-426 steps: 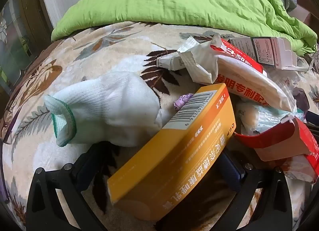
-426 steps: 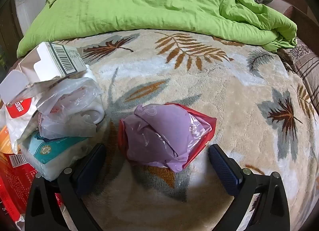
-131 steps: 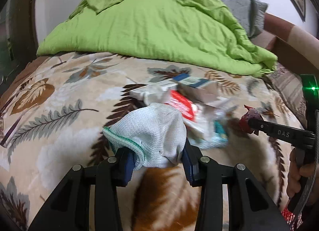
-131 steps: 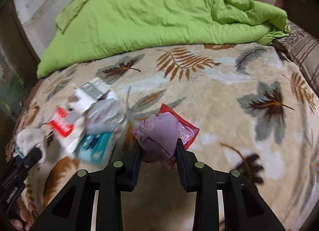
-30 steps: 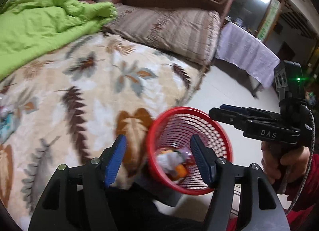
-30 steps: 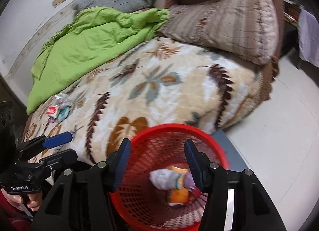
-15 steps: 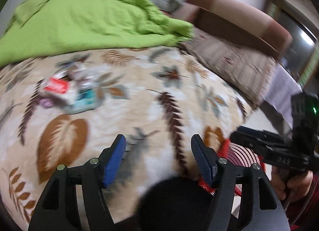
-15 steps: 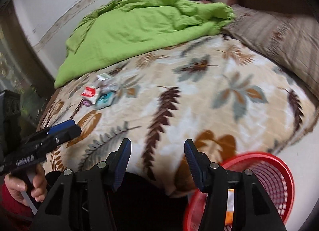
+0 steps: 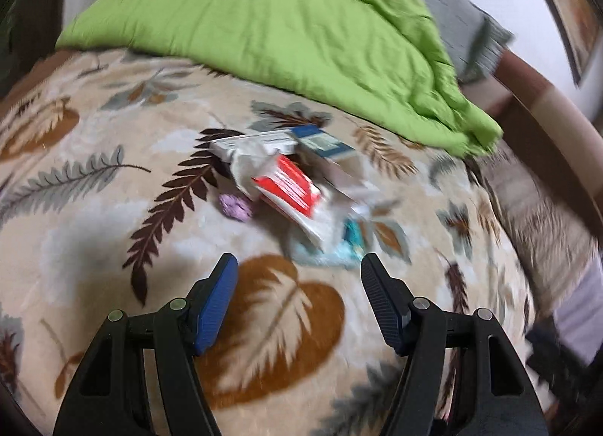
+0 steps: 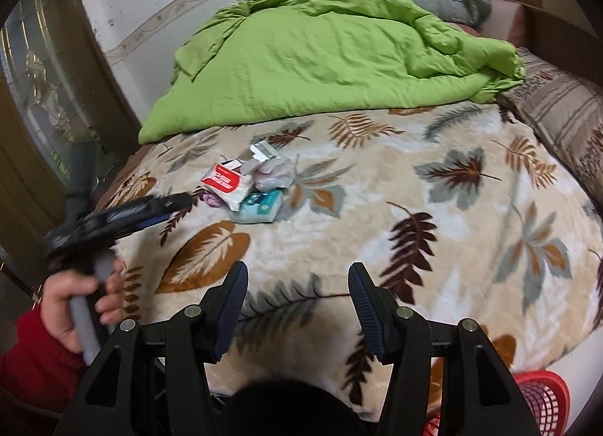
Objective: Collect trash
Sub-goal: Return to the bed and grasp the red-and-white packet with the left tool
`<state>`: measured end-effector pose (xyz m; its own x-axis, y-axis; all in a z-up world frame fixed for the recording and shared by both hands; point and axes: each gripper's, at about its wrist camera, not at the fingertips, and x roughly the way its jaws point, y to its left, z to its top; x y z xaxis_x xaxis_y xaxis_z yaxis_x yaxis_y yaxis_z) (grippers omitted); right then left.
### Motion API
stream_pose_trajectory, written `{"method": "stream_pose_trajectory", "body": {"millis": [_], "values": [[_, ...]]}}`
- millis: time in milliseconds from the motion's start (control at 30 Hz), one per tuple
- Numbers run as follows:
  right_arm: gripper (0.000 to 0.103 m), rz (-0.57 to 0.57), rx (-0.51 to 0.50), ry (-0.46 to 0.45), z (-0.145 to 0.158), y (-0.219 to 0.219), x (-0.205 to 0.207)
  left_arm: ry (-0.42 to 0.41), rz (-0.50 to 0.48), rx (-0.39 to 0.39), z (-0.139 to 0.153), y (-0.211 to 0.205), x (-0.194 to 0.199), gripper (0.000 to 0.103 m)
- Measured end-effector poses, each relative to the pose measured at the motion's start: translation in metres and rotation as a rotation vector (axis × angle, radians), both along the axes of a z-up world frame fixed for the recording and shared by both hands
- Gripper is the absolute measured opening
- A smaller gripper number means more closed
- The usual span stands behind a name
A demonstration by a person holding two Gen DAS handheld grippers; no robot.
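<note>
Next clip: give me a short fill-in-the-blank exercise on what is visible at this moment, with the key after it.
1. Both the left gripper and the right gripper hold ____.
2. The folded quilt at the far side of the bed is ____ in colour.
3. The red basket shows at the lower ____ corner of the right wrist view.
4. The red-and-white packet lies on the leaf-patterned ____.

Missing words: nothing; green; right; blanket

trash pile (image 10: 250, 187) lies far-left on the leaf blanket (image 10: 414, 210). right gripper (image 10: 297, 292) hangs empty, jaws apart. red basket (image 10: 542, 398) near right.
</note>
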<state>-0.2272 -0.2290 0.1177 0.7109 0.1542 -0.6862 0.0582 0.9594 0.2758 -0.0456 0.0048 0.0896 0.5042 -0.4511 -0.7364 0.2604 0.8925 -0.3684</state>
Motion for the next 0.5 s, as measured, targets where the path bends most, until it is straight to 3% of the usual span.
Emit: {"method": "stream_pose_trajectory", "body": {"millis": [133,200,333,367,400,500], "values": [[0.060,0.009,0.011,0.012,-0.005,-0.001,0.010,0.079,0.058,-0.068,-0.023,-0.003,0.034,0.067],[0.060,0.011,0.007,0.015,-0.007,-0.003,0.014,0.121,0.074,-0.138,-0.036,-0.005,0.051,0.067],[0.060,0.015,0.009,0.018,-0.006,-0.009,0.028,0.113,0.080,-0.156,-0.049,-0.015,0.071,0.067],[0.060,0.018,0.007,0.018,-0.005,-0.010,0.032,0.114,0.077,-0.167,-0.052,-0.018,0.075,0.062],[0.060,0.022,0.005,0.017,-0.004,-0.009,0.038,0.121,0.065,-0.186,-0.055,-0.021,0.079,0.050],[0.060,0.041,0.006,0.010,0.001,-0.007,0.053,0.088,0.040,-0.162,-0.051,-0.027,0.080,0.047]]}}
